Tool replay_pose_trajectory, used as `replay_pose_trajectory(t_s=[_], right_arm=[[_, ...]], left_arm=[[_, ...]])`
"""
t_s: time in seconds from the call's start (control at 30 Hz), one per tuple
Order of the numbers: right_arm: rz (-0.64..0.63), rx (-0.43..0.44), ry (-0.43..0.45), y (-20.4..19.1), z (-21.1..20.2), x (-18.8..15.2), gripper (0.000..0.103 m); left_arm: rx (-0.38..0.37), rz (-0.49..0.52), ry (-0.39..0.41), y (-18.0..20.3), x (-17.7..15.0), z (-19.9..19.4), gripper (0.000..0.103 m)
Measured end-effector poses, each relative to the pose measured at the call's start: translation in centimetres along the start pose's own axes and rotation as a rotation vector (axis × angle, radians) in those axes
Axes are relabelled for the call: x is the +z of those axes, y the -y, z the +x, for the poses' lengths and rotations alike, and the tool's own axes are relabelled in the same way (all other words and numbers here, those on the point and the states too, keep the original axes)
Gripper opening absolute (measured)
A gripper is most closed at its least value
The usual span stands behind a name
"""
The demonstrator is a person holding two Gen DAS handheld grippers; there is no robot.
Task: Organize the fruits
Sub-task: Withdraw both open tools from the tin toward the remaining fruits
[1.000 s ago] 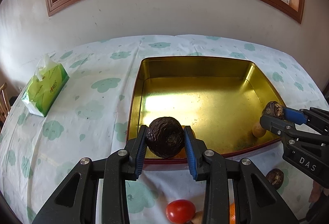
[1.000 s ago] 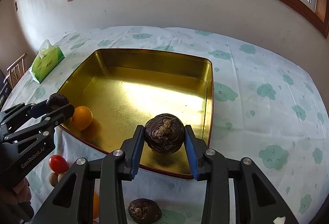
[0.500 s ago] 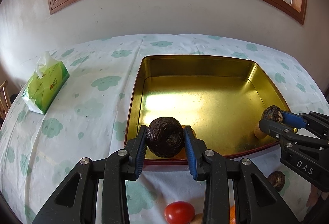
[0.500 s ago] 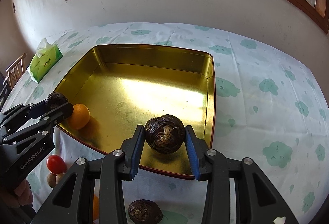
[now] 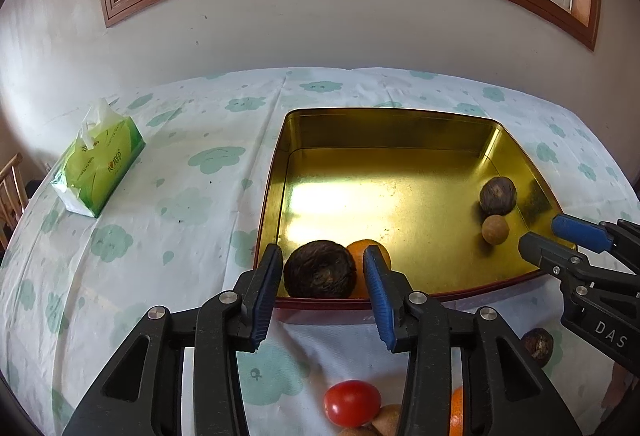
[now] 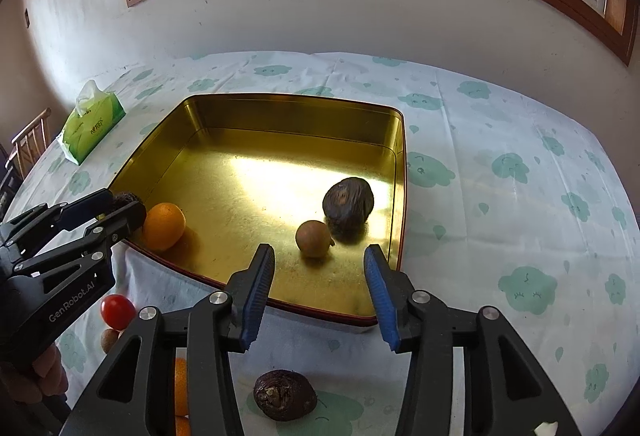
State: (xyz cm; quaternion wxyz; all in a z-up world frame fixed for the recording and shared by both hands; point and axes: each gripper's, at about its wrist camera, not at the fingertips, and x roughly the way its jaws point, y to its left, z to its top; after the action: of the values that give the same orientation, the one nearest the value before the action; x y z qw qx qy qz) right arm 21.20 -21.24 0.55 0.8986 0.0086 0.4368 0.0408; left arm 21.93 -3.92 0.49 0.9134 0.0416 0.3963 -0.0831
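1. The left gripper (image 5: 322, 276) is letting go: its fingers (image 5: 267, 286) have just been spreading, and the dark fruit (image 5: 320, 269) is sitting between them, unpinched, inside the tray (image 5: 390, 123) at its near rim, touching an orange (image 5: 374, 250).
2. The right gripper (image 6: 316, 286) is likewise released and empty; its own dark fruit (image 6: 348, 204) is resting in the tray beside a brown ball (image 6: 313, 238).
3. Judgement: widen further, lift straight up, avoid nudging either fruit, then fetch the tomato (image 5: 351, 402) outside the near rim.
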Motion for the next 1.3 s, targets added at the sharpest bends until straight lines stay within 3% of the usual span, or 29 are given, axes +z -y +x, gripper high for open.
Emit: replay_pose_trajectory(t_s=[0.47,0.83,1.3], right_arm=[[-0.009,-0.003,0.027,-0.6,-4.1,-2.8,0.044],[-0.009,-0.013,0.023,-0.8,-7.4,-7.4,0.044],[-0.04,0.016,-0.052,-2.7,-8.7,-13.9,0.044]], left_arm=[[-0.005,0.022,0.017,0.5,-2.6,-4.4,0.044],[0.005,0.013,0.009,0.3,-7.9,-7.9,0.044],[0.023,-0.029,-0.023,-1.7,-13.6,-10.4,0.044]])
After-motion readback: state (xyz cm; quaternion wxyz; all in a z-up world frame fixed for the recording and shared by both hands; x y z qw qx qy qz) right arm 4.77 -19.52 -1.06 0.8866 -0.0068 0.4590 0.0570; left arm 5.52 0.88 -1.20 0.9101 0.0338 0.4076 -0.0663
